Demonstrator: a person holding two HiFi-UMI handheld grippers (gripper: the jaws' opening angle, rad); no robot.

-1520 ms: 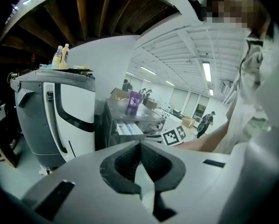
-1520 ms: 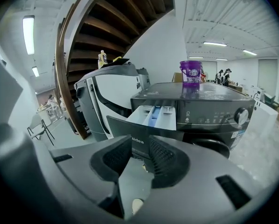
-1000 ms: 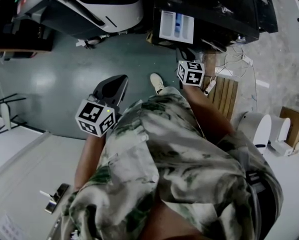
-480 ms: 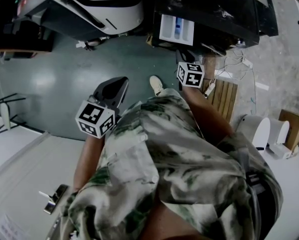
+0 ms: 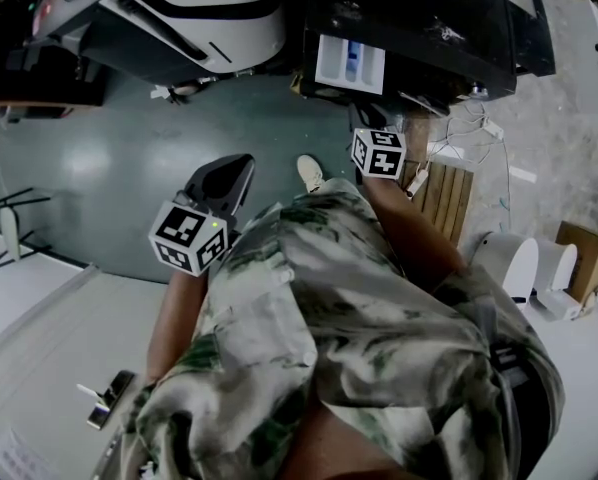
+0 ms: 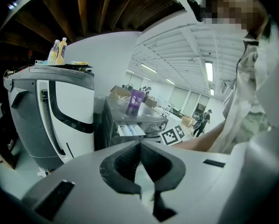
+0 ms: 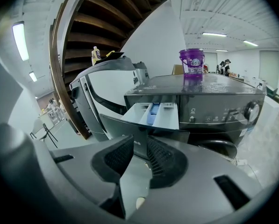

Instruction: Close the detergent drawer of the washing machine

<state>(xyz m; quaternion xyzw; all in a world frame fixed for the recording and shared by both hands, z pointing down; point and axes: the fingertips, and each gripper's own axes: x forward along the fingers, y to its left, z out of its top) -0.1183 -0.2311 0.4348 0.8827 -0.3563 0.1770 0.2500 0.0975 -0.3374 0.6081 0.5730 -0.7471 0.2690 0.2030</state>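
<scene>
Drawer position first: in the head view the detergent drawer (image 5: 351,63) stands pulled out of the washing machine (image 5: 429,13), with its long axis pointing toward you. Your right gripper (image 5: 367,118) is near its front and almost in line with it. The left gripper (image 5: 224,180) is well apart, over the floor.

In the left gripper view, the jaws of the left gripper (image 6: 140,146) meet at the tips and hold nothing (the drawer (image 6: 130,130) is far ahead).

In the right gripper view, the right gripper (image 7: 139,143) has a moderate gap that is closing, and the pads press on nothing. The drawer's dark front (image 7: 125,130) is straight ahead. I judge that you push forward along its length, with the right hand.
</scene>
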